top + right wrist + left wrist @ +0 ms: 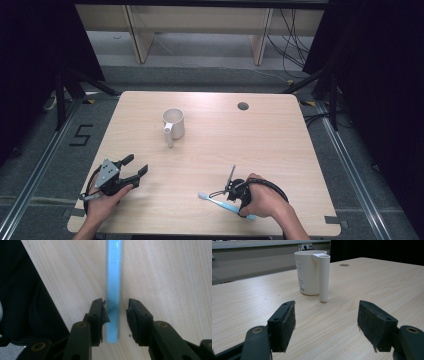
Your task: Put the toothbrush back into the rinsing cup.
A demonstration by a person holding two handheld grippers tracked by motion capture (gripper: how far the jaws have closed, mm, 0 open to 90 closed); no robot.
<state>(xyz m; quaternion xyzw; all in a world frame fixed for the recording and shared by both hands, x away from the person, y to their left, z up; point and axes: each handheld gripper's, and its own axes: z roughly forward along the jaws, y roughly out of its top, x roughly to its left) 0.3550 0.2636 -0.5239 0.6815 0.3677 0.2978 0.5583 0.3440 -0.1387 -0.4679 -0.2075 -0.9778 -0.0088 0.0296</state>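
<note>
**A:** Near the front edge of the pale wooden surface (210,150) lies the light blue plastic toothbrush (113,290), flat, with its handle end sitting between the right tool's (231,189) jaws. They're partly spread; one pad looks to be just brushing the handle, the other clearly isn't touching.

**B:** And the left tool (327,325)?

**A:** Wide open with nothing in it, low over the surface, pointing at the white plastic cup with a tube-shaped handle (312,272), which stands upright well apart from the toothbrush.
</note>
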